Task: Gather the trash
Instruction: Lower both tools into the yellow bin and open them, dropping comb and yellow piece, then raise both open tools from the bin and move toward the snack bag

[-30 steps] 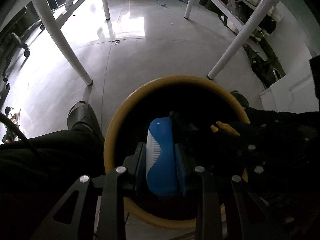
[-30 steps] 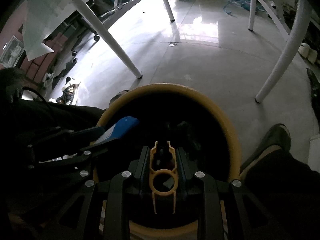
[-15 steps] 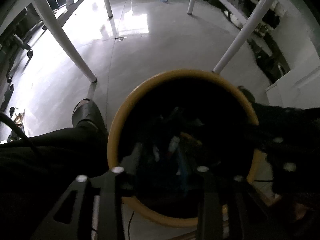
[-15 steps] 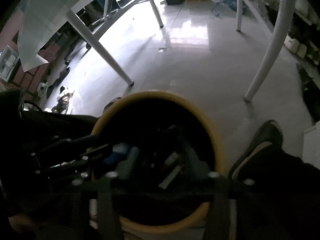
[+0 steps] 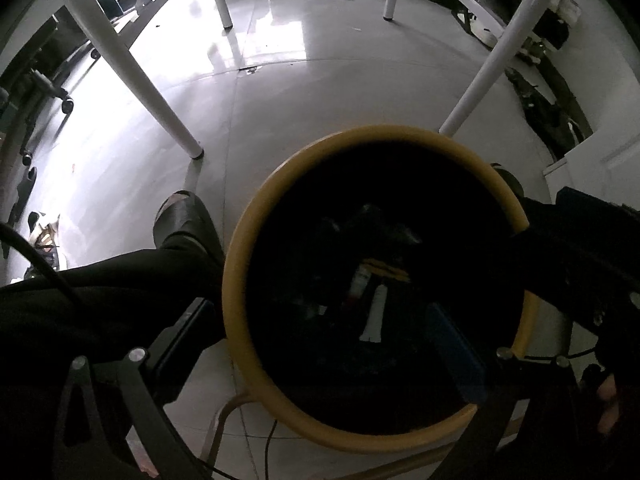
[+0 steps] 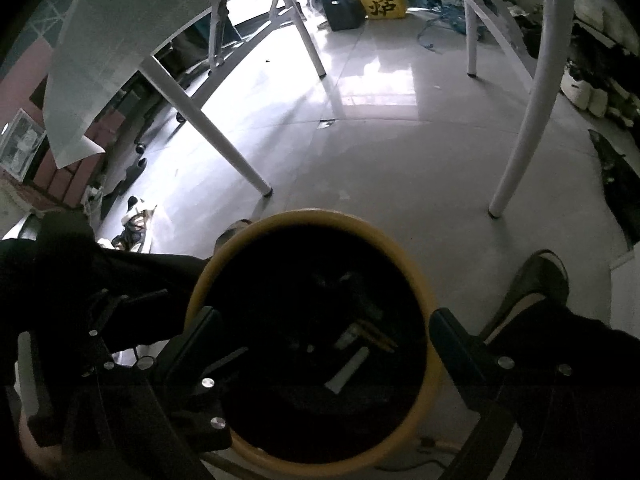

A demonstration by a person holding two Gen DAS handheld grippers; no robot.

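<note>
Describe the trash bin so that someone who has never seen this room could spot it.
On the grey tiled floor, between the white table legs, stands a round bin. Its yellow rim rings a dark inside; nothing else nearby is yellow and round.

Both views are taken from close above, facing steeply down. The bin (image 5: 236, 280) is seen centred in the left wrist view and lower in the right wrist view (image 6: 420, 280), which is tilted further outward. Bin, floor (image 5: 320, 100) and table legs (image 6: 208, 128) are shared.
</note>
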